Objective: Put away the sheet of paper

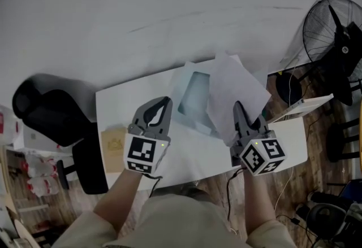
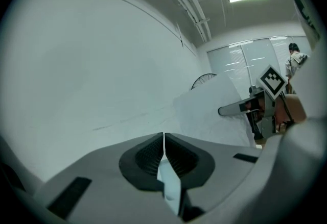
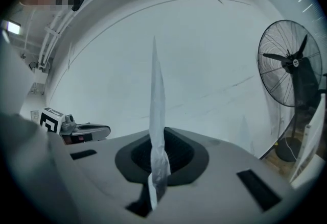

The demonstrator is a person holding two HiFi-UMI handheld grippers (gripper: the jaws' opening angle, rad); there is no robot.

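Two grippers work over a white counter [image 1: 113, 107]. The right gripper [image 1: 237, 108] has its fingers [image 3: 180, 154] pressed fully together on the sheet [image 1: 236, 90], gripping it near its lower edge. In the right gripper view the sheet [image 3: 156, 90] stands edge-on, rising straight up from the closed fingers and slightly crumpled where they pinch it. In the head view it is lifted off the counter, tilted, and overlaps the right part of a clear sleeve [image 1: 195, 97] that lies mid-counter. Whether any of the sheet is inside the sleeve cannot be told.

The left gripper [image 1: 164, 103] is at the sleeve's left edge. Its fingers [image 2: 148, 154] are closed as well, with a thin pale strip of the sleeve [image 2: 168, 181] caught between them. From the left gripper view the sheet [image 2: 212, 110] shows as a broad white face to the right, with the right gripper [image 2: 225, 110] at its near edge. The right gripper view shows the left gripper [image 3: 104, 129] low at the left.

A tan card [image 1: 115, 149] lies at the counter's left end. A black chair [image 1: 51, 111] stands beside that end, and a fan [image 1: 335, 43] stands on the floor beyond the right end.
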